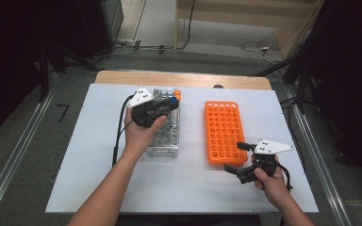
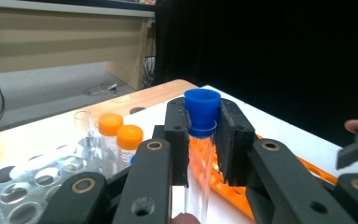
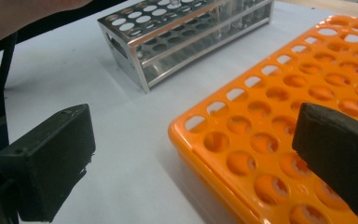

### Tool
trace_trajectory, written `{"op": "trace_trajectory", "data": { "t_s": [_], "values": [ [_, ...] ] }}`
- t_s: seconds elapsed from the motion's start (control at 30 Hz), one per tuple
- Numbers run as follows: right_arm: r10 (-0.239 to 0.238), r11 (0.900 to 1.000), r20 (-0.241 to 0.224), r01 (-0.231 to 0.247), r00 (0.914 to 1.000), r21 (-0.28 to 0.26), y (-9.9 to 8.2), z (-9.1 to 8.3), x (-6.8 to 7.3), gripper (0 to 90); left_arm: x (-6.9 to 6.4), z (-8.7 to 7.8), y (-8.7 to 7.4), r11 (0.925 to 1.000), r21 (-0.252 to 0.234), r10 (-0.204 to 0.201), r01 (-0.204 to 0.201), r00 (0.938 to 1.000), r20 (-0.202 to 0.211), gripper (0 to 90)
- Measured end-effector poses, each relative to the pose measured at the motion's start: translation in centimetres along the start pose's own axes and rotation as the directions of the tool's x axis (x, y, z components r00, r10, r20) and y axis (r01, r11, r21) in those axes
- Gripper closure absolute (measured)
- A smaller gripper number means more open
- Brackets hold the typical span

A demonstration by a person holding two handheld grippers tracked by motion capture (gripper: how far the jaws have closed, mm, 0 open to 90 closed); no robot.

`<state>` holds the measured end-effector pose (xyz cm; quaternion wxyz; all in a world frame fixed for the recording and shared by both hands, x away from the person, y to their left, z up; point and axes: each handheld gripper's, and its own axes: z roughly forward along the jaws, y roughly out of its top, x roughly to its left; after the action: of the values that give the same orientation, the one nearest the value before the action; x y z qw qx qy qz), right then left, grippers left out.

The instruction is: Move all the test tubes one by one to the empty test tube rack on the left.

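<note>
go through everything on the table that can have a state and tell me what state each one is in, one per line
Left gripper: shut on the blue-capped tube.
Blue-capped tube: capped, upright, held clear of both racks.
Right gripper: open, nothing between its jaws, at the orange rack's near corner.
Orange rack: flat on the table, visible holes empty.
Metal rack: standing, mostly empty.
Orange-capped tubes: capped, upright in the metal rack.

White-topped table, grey floor, cables, wooden furniture, dark curtains
</note>
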<state>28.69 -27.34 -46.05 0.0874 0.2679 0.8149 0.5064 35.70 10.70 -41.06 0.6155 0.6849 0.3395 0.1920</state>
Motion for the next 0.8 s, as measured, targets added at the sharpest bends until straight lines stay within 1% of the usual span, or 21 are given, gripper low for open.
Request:
{"op": "trace_trajectory", "data": {
  "t_s": [0.23, 0.37, 0.5, 0.6, 0.73, 0.8],
  "values": [
    [0.018, 0.9997, 0.026, -0.018, 0.9995, 0.019, -1.4, -1.1, -0.5, 0.0, 0.5, 0.7, -0.1, 0.9999, -0.011, -0.011, 0.010, 0.9996, -0.025, 76.9],
    [0.022, 0.9995, 0.035, -0.023, 0.9992, 0.020, -1.6, -1.3, -0.7, 0.0, 0.8, 1.2, -0.4, 0.9996, -0.019, -0.019, 0.018, 0.9989, -0.043, 76.9],
    [0.025, 0.9995, 0.037, -0.026, 0.9990, 0.019, -1.8, -1.3, -0.9, 0.0, 1.2, 1.7, -0.6, 0.9987, -0.038, -0.036, 0.034, 0.9977, -0.057, 76.9],
    [0.021, 0.9995, 0.036, -0.022, 0.9991, 0.022, -1.8, -1.2, -0.9, 0.0, 1.2, 2.0, -0.6, 0.9987, -0.045, -0.028, 0.024, 0.9968, -0.074, 76.8],
    [0.024, 0.9994, 0.035, -0.025, 0.9991, 0.022, -1.9, -1.1, -1.0, 0.0, 1.4, 2.4, -0.8, 0.9974, -0.062, -0.041, 0.036, 0.9957, -0.083, 76.9],
    [0.024, 0.9994, 0.035, -0.025, 0.9991, 0.026, -2.0, -1.1, -1.0, 0.0, 1.5, 2.5, -0.9, 0.9980, -0.053, -0.038, 0.034, 0.9952, -0.090, 76.9]
  ]
}}
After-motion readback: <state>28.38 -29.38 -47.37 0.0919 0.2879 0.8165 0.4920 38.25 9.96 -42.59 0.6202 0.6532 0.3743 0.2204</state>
